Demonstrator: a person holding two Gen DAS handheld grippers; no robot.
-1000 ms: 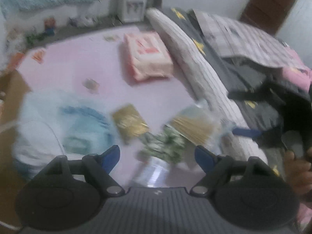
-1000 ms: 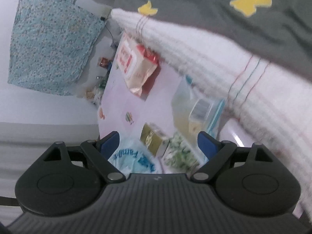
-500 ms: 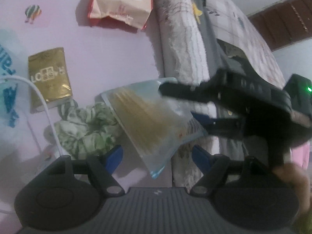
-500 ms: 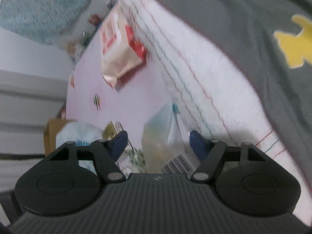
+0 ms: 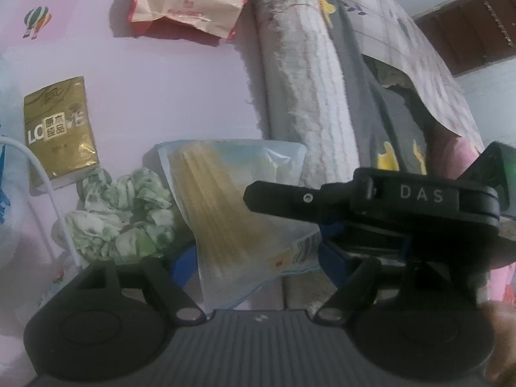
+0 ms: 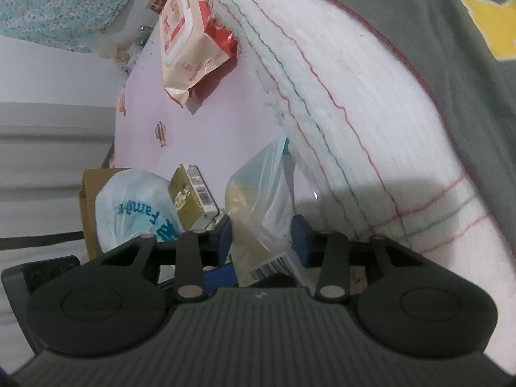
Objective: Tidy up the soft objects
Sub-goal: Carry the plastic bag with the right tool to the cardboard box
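light: dim, flat indoor | shadows: soft, under packets | focus: slightly soft | edges: strong fisheye bending, dark corners

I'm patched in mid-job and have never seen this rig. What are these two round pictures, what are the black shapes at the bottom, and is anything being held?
There is no robot arm: a person carries a two-finger tool in each hand, each with a fisheye camera looking along its blue fingers. The black shapes are the tools' own bodies.

The left wrist view shows the left tool with its jaws wide, and the right tool reaching in from the right. The right wrist view looks along the right tool.

On the pink sheet lie a clear bag of cotton swabs, a gold tissue pack, a green-patterned scrunchie and a wet-wipes pack, beside a rolled white blanket.

The right tool's jaws have just been closing on the swab bag, which sits between its fingers. The left tool holds nothing.
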